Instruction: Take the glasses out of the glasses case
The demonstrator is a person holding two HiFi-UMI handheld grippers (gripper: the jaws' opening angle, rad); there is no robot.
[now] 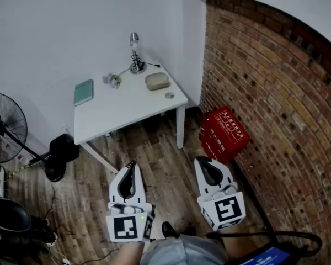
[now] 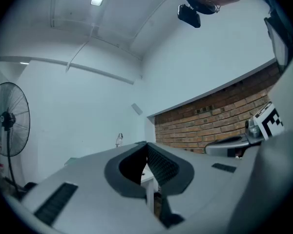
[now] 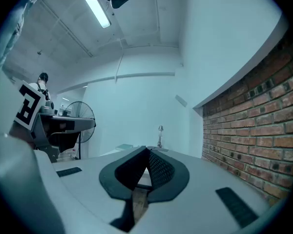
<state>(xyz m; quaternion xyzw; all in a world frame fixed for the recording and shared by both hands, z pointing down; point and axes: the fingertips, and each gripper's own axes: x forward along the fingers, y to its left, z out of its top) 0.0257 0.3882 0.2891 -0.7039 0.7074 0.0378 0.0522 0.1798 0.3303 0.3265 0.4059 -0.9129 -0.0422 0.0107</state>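
Note:
A beige, closed glasses case point(image 1: 157, 81) lies near the far right corner of the small white table point(image 1: 127, 112). No glasses can be seen. Both grippers hover over the wooden floor, well short of the table and pointing toward it. My left gripper point(image 1: 132, 164) is shut with nothing between its jaws, and its tips meet in the left gripper view point(image 2: 146, 144). My right gripper point(image 1: 201, 160) is also shut and empty, its tips closed together in the right gripper view point(image 3: 148, 149). Neither gripper view shows the case; the jaws hide most of the table.
On the table are a teal notebook point(image 1: 83, 92), a small desk lamp point(image 1: 135, 54), a little tangled object point(image 1: 113, 80) and a small round disc point(image 1: 169, 95). A red crate point(image 1: 224, 134) sits by the brick wall point(image 1: 265, 93). A standing fan point(image 1: 5, 128) is at left.

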